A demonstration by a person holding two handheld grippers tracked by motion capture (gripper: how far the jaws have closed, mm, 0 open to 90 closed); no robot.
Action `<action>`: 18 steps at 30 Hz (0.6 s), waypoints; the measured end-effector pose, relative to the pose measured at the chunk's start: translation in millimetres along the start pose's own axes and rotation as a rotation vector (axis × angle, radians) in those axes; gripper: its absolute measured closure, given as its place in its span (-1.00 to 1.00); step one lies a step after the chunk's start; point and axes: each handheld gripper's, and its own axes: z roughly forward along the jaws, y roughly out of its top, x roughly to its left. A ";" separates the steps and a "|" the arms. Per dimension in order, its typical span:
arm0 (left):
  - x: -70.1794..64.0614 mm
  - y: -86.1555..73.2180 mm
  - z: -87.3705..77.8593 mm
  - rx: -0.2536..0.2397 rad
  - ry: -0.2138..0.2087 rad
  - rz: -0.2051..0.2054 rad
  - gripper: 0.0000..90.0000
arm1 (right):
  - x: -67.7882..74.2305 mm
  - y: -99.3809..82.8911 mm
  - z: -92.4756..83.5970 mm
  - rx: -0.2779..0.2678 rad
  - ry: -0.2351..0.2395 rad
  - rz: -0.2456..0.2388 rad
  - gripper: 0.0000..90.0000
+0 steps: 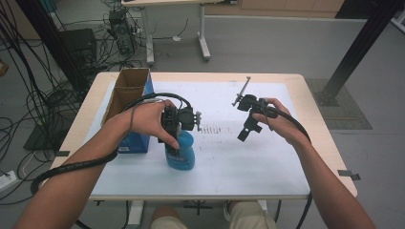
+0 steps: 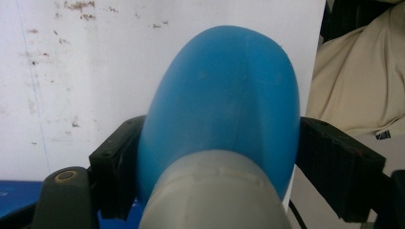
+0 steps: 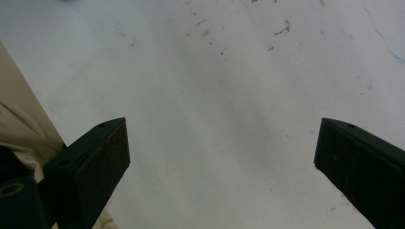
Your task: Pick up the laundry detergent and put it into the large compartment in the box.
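Left gripper view: the rounded blue plastic bottle [image 2: 219, 100], standing upright on the white table sheet [image 1: 239, 157], is clamped at both sides by the left gripper [image 2: 217, 167]; the right gripper [image 3: 222, 162] is held spread apart, empty, above the sheet.

A blue bottle [image 1: 180, 153] with a grey cap [image 2: 215, 191] is seen beside a brown and blue box [image 1: 129, 102], on a white mat [image 1: 229, 157] flecked with reddish marks.

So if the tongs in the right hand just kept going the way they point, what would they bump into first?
Probably just the white sheet covering the table: the right tongs stand open over bare sheet, with nothing between, though how far off is unclear.
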 end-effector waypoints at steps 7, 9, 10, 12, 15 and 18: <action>-1.0 -0.3 -1.3 -0.003 0.023 0.007 -0.25 | 0.2 1.0 1.1 0.005 -0.001 -0.003 -0.89; -0.6 -0.4 -0.9 -0.005 0.022 0.008 -0.25 | -0.2 1.6 1.8 0.008 0.000 0.000 -0.89; -0.6 -0.4 -0.9 -0.005 0.022 0.008 -0.25 | -0.7 1.4 2.1 0.006 0.000 -0.001 -0.89; 0.2 -0.6 -0.9 -0.005 0.018 0.006 -0.25 | -0.6 2.2 2.1 0.008 -0.001 -0.003 -0.90; 0.6 -0.3 -0.8 -0.004 0.016 0.006 -0.25 | -0.6 2.6 2.4 0.008 0.002 -0.005 -0.89; 1.5 0.0 -0.6 -0.003 0.013 0.007 -0.25 | -0.4 2.7 2.8 0.010 0.001 0.000 -0.89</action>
